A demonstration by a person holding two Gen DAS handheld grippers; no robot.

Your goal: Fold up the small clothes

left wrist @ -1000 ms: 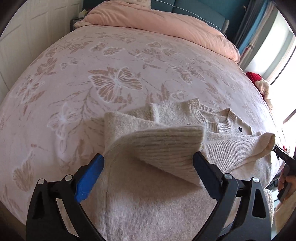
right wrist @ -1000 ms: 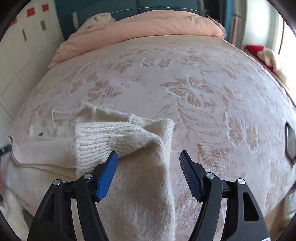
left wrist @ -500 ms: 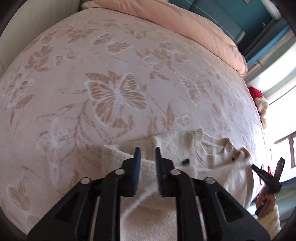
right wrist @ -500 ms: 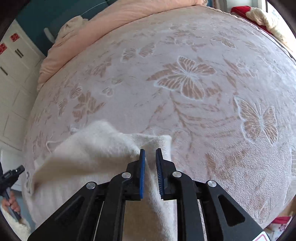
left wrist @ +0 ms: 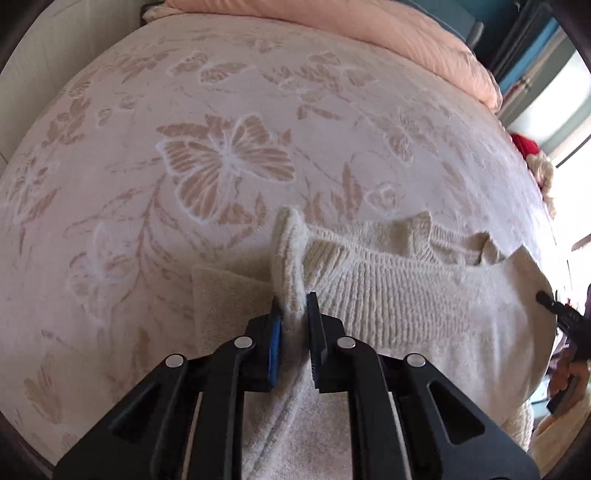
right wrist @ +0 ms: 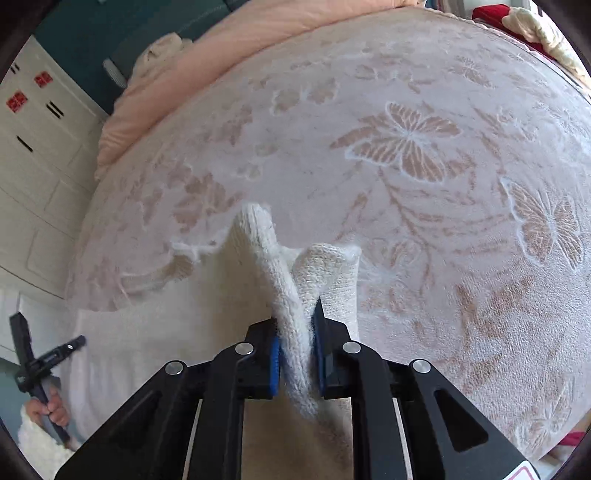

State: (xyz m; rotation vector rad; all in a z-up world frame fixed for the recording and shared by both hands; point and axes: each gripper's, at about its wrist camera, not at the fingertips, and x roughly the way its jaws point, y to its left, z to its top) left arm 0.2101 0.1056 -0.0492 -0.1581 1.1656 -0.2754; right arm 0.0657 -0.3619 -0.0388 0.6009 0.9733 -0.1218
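In the left wrist view, a pink bedspread patterned with tan butterflies and leaves (left wrist: 221, 162) is seen covering the bed, and a peach-coloured duvet (left wrist: 388, 33) is bunched along its far edge. A cream ribbed knitted sweater (left wrist: 406, 295) is spread on the near part of the bedspread, towards the right of this view. The left tongs (left wrist: 293, 314) are nearly closed, and a raised fold of the sweater's ribbed edge is pinched between the blue-padded fingers (left wrist: 275, 332); the gripped fold stands up above the rest of the garment. Further right, the ribbed collar is laid flat against the bedspread, and the other corner of the sweater is lifted at the right edge, where the tip of the other black tool is seen. A red and cream object (left wrist: 532, 155) lies beyond the bed on the far right. In the right wrist view, white cabinet doors (right wrist: 33, 147) are seen at the left, and the hand (right wrist: 51, 410) holding the other tool shows at the lower left. The right tongs (right wrist: 295, 343) are likewise closed down on a thick fold of the sweater (right wrist: 266, 258), which is lifted off the bedspread (right wrist: 443, 184) between the fingers (right wrist: 275, 354), with the remaining fabric hanging to the left.
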